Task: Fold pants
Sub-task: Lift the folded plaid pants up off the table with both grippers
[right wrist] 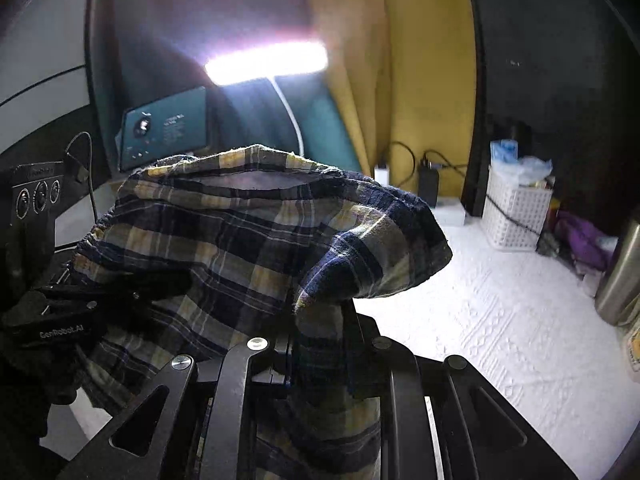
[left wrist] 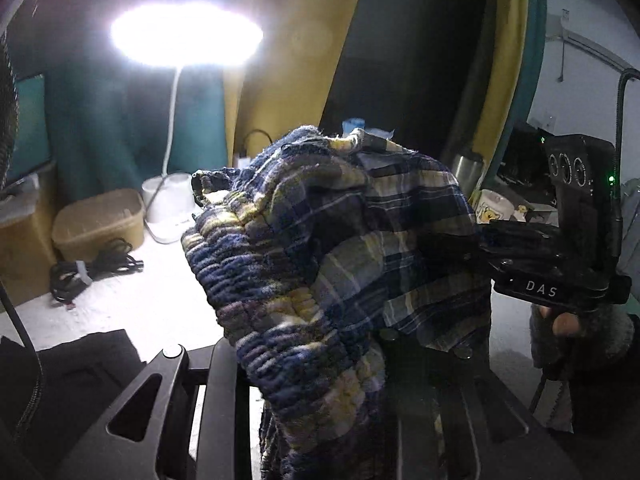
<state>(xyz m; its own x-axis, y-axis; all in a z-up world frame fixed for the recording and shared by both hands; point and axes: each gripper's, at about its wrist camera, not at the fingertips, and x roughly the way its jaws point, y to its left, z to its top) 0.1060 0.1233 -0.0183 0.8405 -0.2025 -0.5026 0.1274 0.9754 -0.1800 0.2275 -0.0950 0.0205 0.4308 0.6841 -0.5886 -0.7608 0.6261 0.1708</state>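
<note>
The table, covered in a white textured cloth, takes up the lower ground of both views, backed by yellow and teal curtains. The plaid pants, blue, navy and yellow, are off the table surface and held up between the two tools, bunched in thick folds; the gathered elastic waistband faces the left wrist view, and a loose fold hangs out to the right in the right wrist view. The left gripper has its jaws drawn close together on the waistband, cloth filling the gap and spilling over both fingers. The right gripper is likewise nearly closed, with a strip of the fabric pinched between its fingers and trailing down through them. In the left wrist view the right tool reaches into the cloth from the right side, with a person's fingertips visible under its body. A lit desk lamp on a white stalk stands at the back of the table. A white lattice basket sits at the far right by the dark wall, a steel flask stands nearer at the right edge. A tan lidded box rests beside the lamp base, with a coiled black cable just in front of it.
</note>
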